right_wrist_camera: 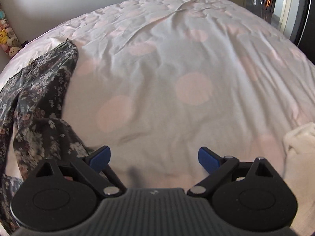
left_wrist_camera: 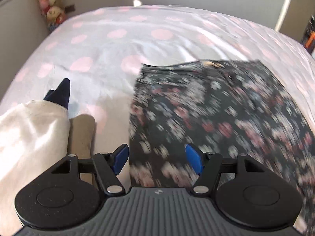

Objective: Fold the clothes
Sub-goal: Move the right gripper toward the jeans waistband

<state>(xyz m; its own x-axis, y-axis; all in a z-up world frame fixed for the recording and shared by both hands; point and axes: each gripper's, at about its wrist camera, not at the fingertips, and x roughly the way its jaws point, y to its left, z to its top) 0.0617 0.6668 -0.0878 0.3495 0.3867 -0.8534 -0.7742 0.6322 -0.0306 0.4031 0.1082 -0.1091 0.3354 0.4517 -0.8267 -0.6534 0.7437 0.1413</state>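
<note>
The floral garment [left_wrist_camera: 216,118] is a thin dark cloth with small pink and white flowers, and it lies on the bed [left_wrist_camera: 118,45]. In the left wrist view it looks rather flat, with one straight far edge. In the right wrist view its side part [right_wrist_camera: 39,90] is bunched and twisted into soft ridges. I judge it light and very limp: it will hang down and lose its shape as soon as it is lifted, and thin cloth like this may slide between smooth pads. A pinch at a corner or along a hem should hold better than the loose middle, and two well separated corners would keep it spread.

The left hand-held gripper [left_wrist_camera: 157,160] is above the near part of the garment with its blue fingers [left_wrist_camera: 194,160] spread apart, and nothing is between them. The right hand-held gripper [right_wrist_camera: 154,160] is also spread wide and empty, over the bare spotted sheet, with the cloth just beside its left finger.

Further out, a cream garment [left_wrist_camera: 31,129] and a dark blue piece [left_wrist_camera: 61,94] lie to the left of the floral one, and another pale cloth [right_wrist_camera: 301,145] lies at the right edge. Soft toys [left_wrist_camera: 51,2] are in the far corner by the wall.
</note>
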